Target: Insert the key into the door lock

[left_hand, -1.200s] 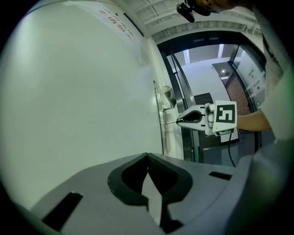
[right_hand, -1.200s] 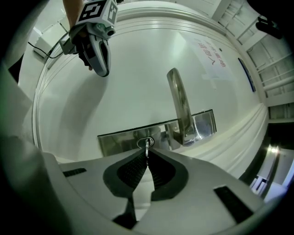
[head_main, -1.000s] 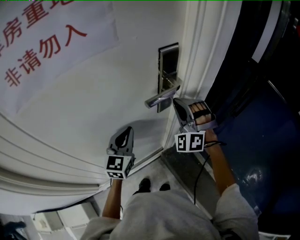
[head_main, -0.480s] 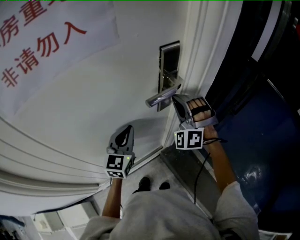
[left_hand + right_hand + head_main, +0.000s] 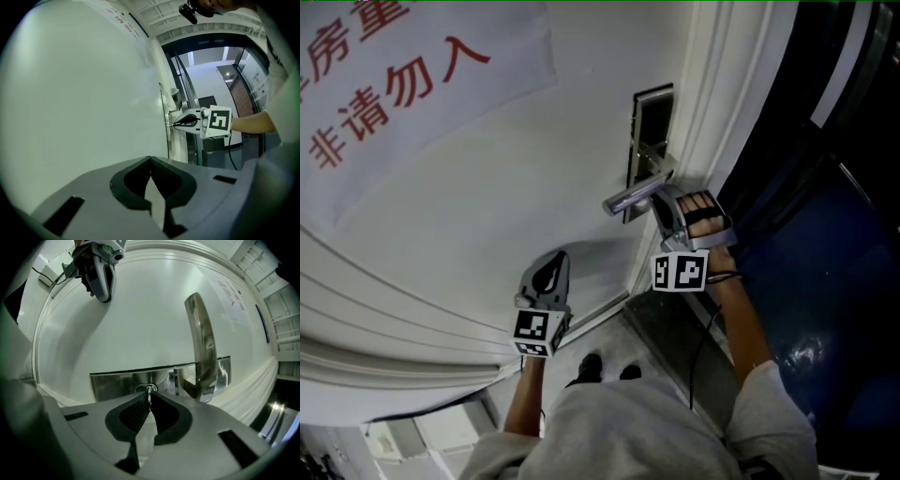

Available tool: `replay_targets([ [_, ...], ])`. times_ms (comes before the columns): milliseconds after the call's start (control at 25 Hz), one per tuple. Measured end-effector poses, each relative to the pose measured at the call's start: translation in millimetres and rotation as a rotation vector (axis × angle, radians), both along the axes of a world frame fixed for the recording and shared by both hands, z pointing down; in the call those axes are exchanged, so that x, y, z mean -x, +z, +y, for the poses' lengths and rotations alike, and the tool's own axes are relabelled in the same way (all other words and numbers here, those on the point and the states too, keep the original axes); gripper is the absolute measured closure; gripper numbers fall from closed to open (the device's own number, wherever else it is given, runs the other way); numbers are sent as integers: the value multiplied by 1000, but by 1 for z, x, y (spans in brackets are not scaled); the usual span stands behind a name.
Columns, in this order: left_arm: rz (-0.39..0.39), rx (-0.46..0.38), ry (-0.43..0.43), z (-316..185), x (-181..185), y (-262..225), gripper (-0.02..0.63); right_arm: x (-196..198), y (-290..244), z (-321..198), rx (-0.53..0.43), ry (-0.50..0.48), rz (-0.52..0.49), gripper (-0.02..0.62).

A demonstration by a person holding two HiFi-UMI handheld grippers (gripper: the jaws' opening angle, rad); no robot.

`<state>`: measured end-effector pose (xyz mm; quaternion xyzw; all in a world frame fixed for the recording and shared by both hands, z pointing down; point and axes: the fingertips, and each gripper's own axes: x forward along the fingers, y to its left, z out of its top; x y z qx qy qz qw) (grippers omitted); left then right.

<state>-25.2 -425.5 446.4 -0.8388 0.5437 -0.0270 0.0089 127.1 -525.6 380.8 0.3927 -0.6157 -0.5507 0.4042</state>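
Head view: the right gripper is held level with its tips up against the metal lock plate on the white door, and the lever handle sticks out just beside those tips. The left gripper hangs well apart from it, lower down and close to the bare door panel, touching nothing. A paper sign with red characters is stuck to the door far beyond the left gripper. Left gripper view: the left gripper has its jaws pressed together with nothing between them, the door running along its left side. Ahead and to its right, the right gripper reaches in sideways to the edge of the lock plate. Right gripper view: the right gripper is clenched on a small metal key, which pokes straight out from the jaw tips. The key's end meets the round keyhole in the lock plate directly in front of the tips. It looks to be at least partly inside, though the view is too tight to be sure how far. The handle stands just to the right of the tips, and the left gripper shows far off at the upper left.
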Motion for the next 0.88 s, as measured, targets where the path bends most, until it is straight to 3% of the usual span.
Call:
replay_targets([
  [680, -6, -7, 24, -5, -6, -3, 588, 3, 2, -3, 8, -22, -10, 566],
  [720, -6, -7, 25, -5, -7, -3, 588, 4, 4, -2, 31, -28, -8, 558],
  [800, -6, -10, 24, -5, -7, -4, 588, 4, 10, -3, 83, -32, -8, 418],
  [880, -6, -12, 25, -5, -7, -4, 588, 2, 11, -2, 94, -32, -16, 416],
])
